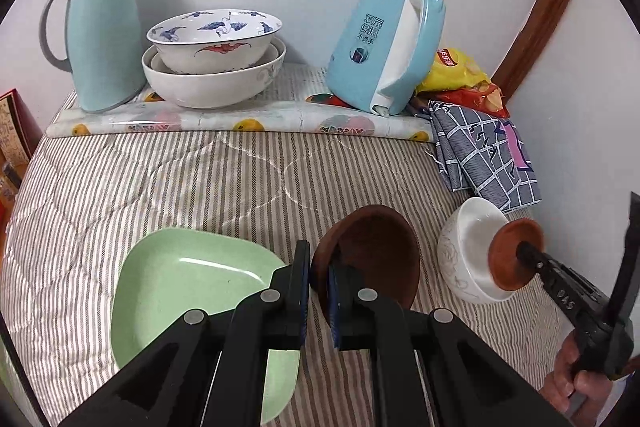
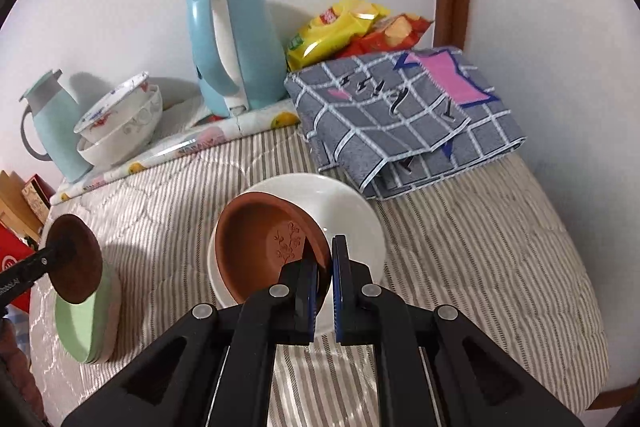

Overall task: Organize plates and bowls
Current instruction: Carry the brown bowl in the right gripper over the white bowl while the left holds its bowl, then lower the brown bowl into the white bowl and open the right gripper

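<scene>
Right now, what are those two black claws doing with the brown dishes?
A person holds one gripper in each hand. The left gripper pinches a dark brown dish beside the green plate. The right gripper pinches an orange-brown dish that sits tilted in the white bowl. Both dishes are clamped by their rims.

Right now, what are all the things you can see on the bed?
Brown dishes: 2; dark one in left claw, reddish one in right claw over white bowl.
White bowl: 1, right front.
Green plate: 1, left front.
Stacked bowls: 2, white-blue, back.
Jug: 1, pale green, back left.
Kettle: 1, blue, back.
Snack bags: 2, yellow, red.
Cloth: 1, grey checked.
Claws: left, right, black, shut.
</scene>
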Demonstrator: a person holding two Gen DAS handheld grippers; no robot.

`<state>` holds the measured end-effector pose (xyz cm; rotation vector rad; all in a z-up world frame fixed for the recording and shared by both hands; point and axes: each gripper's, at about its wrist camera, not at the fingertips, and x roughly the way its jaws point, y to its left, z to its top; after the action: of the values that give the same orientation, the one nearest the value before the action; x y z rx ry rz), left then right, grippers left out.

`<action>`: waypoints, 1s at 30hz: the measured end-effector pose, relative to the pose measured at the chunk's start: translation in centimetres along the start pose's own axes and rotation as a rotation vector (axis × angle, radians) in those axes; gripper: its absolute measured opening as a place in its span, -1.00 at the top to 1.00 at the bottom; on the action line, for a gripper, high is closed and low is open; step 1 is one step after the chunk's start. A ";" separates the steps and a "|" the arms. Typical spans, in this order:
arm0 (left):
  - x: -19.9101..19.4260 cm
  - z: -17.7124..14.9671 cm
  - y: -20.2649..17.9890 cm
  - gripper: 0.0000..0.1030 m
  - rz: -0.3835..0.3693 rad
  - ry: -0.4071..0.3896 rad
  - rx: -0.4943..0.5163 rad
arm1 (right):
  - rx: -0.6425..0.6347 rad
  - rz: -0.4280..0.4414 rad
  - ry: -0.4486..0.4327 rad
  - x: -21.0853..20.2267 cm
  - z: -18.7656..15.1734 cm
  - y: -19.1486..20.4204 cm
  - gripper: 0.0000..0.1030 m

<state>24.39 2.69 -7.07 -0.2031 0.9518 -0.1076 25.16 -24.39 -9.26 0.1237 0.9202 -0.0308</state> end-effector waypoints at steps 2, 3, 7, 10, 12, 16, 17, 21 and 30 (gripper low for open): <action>0.3 0.2 0.0 0.84 -0.006 0.003 0.002 | -0.005 -0.002 0.021 1.0 0.0 0.2 0.87; 0.5 0.2 0.0 0.84 -0.005 0.003 0.005 | -0.006 -0.005 0.030 1.5 -0.1 0.3 0.87; 1.0 0.4 0.1 0.84 -0.003 0.004 0.011 | 0.000 -0.007 0.057 3.0 0.0 0.2 0.87; 1.4 0.5 0.1 0.84 -0.004 0.010 0.012 | -0.001 -0.007 0.077 3.9 0.1 0.1 0.88; 1.7 0.5 0.1 0.84 -0.007 0.012 0.013 | -0.004 -0.010 0.087 4.3 0.2 0.0 0.87; 2.1 0.5 -0.1 0.84 -0.018 0.015 0.014 | -0.005 -0.012 0.108 4.9 0.4 -0.1 0.87; 2.2 0.5 -0.1 0.84 -0.020 0.017 0.014 | -0.007 -0.012 0.112 5.0 0.4 0.0 0.87; 2.6 0.4 -0.4 0.84 -0.026 0.026 0.021 | -0.009 -0.006 0.134 5.6 0.4 -0.1 0.87; 3.3 0.4 -0.2 0.84 -0.026 0.042 0.025 | -0.082 -0.075 0.151 6.6 0.8 0.9 0.81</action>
<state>26.62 1.94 -9.44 -0.1910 0.9899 -0.1478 29.93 -23.46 -13.95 0.0148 1.0751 -0.0540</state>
